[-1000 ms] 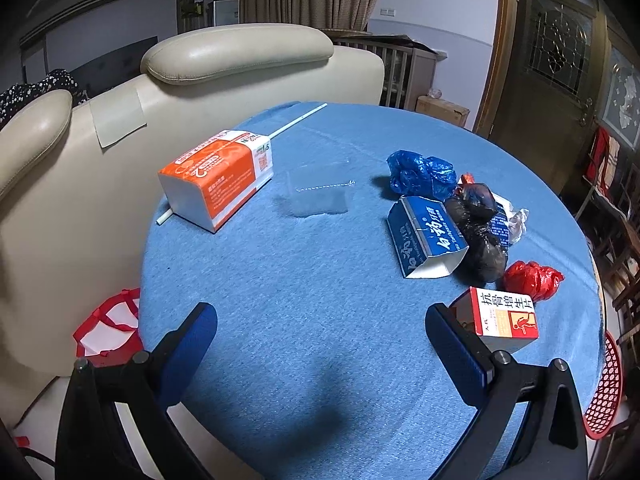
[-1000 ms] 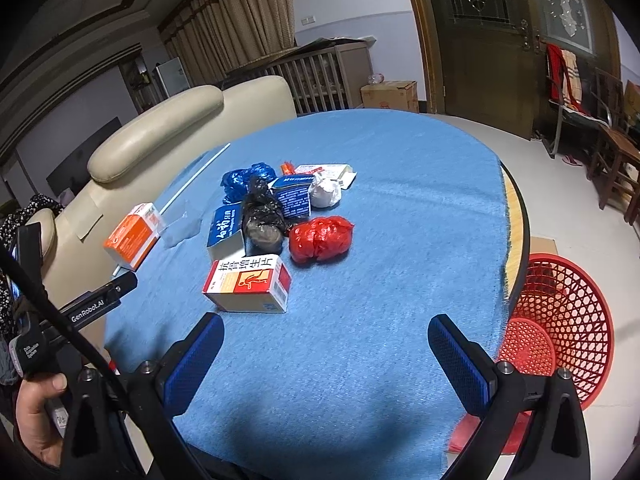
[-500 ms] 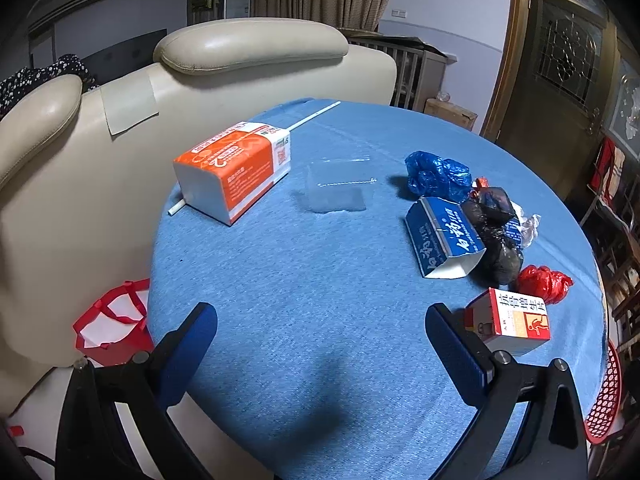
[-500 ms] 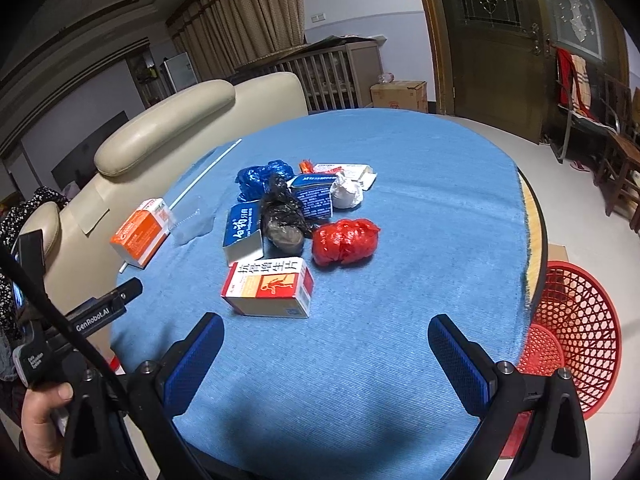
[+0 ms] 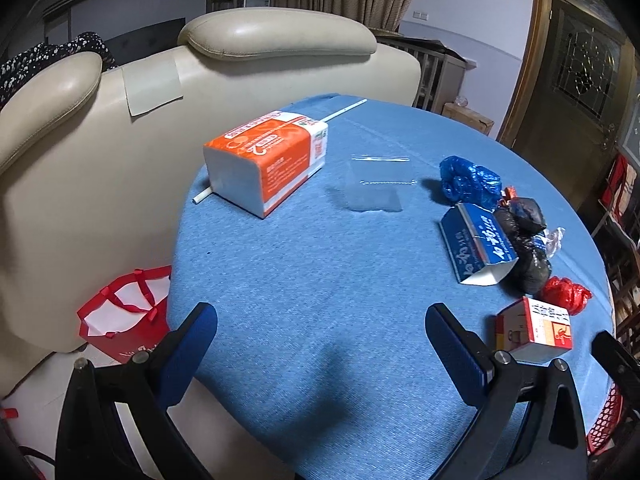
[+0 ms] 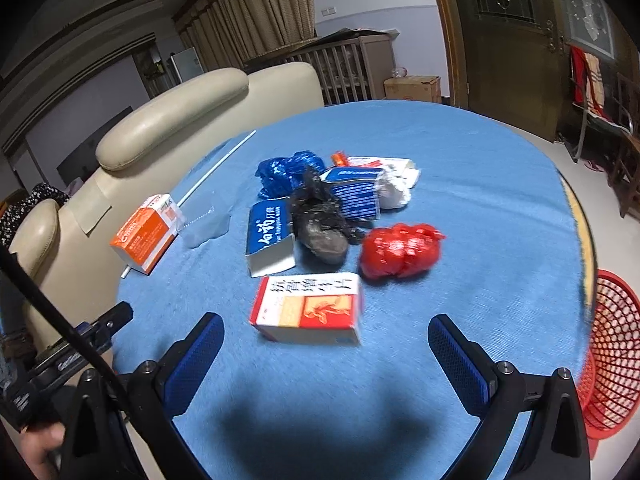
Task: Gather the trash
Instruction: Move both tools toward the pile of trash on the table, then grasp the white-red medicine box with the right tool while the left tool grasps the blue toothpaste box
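Note:
A round table with a blue cloth (image 6: 480, 208) carries a pile of trash. Nearest my right gripper (image 6: 324, 344) lies a red-and-white box (image 6: 310, 308), just ahead of its open, empty fingers. Behind it sit a red bag (image 6: 400, 250), a black bag (image 6: 320, 220), a blue carton (image 6: 270, 236), a blue bag (image 6: 286, 172) and a white wad (image 6: 394, 192). My left gripper (image 5: 320, 340) stands open and empty over the cloth's near edge. An orange tissue pack (image 5: 268, 160) and a clear plastic box (image 5: 374, 186) lie ahead of it, the blue carton (image 5: 478, 244) to its right.
A red mesh basket (image 6: 612, 360) stands on the floor right of the table. A cream sofa (image 5: 100, 128) backs the table's left side, with a red paper bag (image 5: 124, 316) on the floor beside it. A white stick (image 5: 344, 110) lies under the tissue pack.
Both grippers have moved forward over the table. The red-and-white box now sits close in front of the right gripper, and the tissue pack looms larger in the left view.

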